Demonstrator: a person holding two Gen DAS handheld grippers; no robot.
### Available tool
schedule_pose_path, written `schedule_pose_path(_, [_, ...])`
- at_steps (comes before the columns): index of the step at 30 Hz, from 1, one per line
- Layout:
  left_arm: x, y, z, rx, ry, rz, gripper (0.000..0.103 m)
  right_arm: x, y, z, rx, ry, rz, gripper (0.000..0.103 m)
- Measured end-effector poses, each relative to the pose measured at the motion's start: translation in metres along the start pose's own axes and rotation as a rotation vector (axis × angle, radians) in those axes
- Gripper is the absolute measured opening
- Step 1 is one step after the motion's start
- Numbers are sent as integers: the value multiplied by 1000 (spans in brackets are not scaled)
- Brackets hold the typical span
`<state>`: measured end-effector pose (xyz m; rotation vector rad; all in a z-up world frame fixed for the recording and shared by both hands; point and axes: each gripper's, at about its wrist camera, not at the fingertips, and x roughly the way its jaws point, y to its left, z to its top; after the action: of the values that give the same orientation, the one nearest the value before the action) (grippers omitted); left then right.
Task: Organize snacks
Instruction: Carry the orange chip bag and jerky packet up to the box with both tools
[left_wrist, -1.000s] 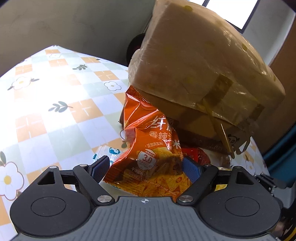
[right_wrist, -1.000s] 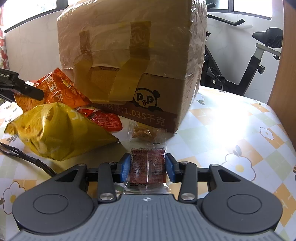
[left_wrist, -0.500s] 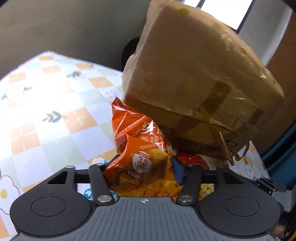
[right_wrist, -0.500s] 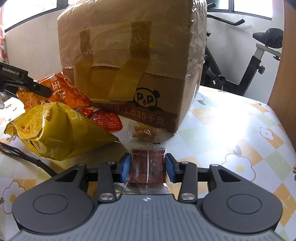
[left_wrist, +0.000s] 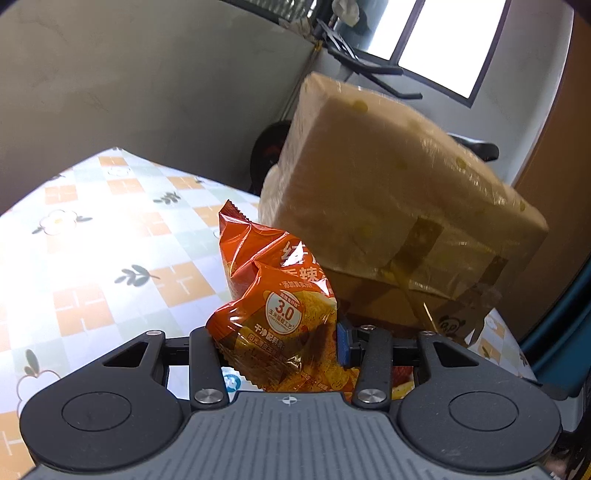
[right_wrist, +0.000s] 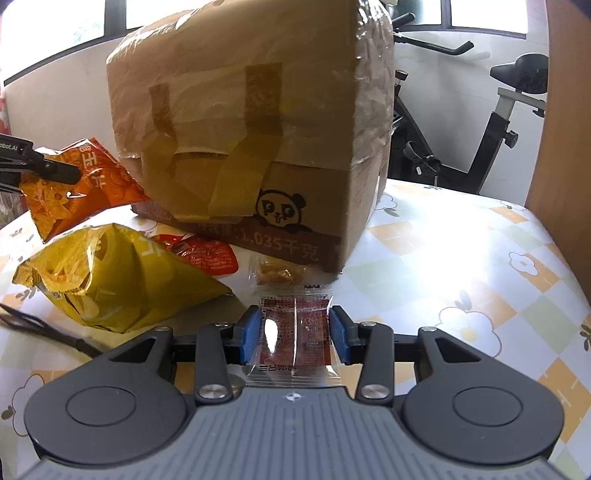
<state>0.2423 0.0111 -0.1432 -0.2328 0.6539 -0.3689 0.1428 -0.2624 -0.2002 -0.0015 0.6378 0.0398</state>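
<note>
Left gripper (left_wrist: 275, 345): jaws closing on the orange chip bag (left_wrist: 273, 314), which sits between them, foil already pinched and crumpled at the lower end. The bag stands up ahead of the jaws, its top leaning toward the taped cardboard box (left_wrist: 388, 206) just beyond and to the right.

Right gripper (right_wrist: 293, 334): clamped on a small red sachet (right_wrist: 295, 325) in clear wrap, blue pads (right_wrist: 248, 334) pressing both edges. The sachet's tail sticks out toward the camera.

Ahead of the right gripper: a clear packet of nuts (right_wrist: 277, 275) touching the box foot, a red packet (right_wrist: 201, 254) to the left of that, and the yellow chip bag (right_wrist: 110, 280) further left, lying on its side on the checked tablecloth (right_wrist: 461, 258).

Risks, as I judge them:
- The orange bag is air-filled and slick (grip is on one end only); it may swing, slip out, or get crushed if the squeeze continues.
- Lifted carelessly, its top could snag the box's loose tape.
- The sachet's wrap is smooth and may slide through the pads if tilted.
- A black cable (right_wrist: 44, 328) left of the right gripper could catch the yellow bag.
</note>
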Motion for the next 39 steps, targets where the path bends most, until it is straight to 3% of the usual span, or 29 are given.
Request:
schedule_pose_path(10, [-34, 4, 17, 24, -94, 47, 44, -19, -9, 8, 57, -33, -5, 43])
schedule_pose_path(21, [-45, 7, 22, 10, -113, 21, 43, -37, -19, 32, 44, -88, -28, 43])
schedule_pose_path(39, [-75, 2, 51, 35, -252, -2, 42, -82, -23, 85, -4, -251, -60, 43])
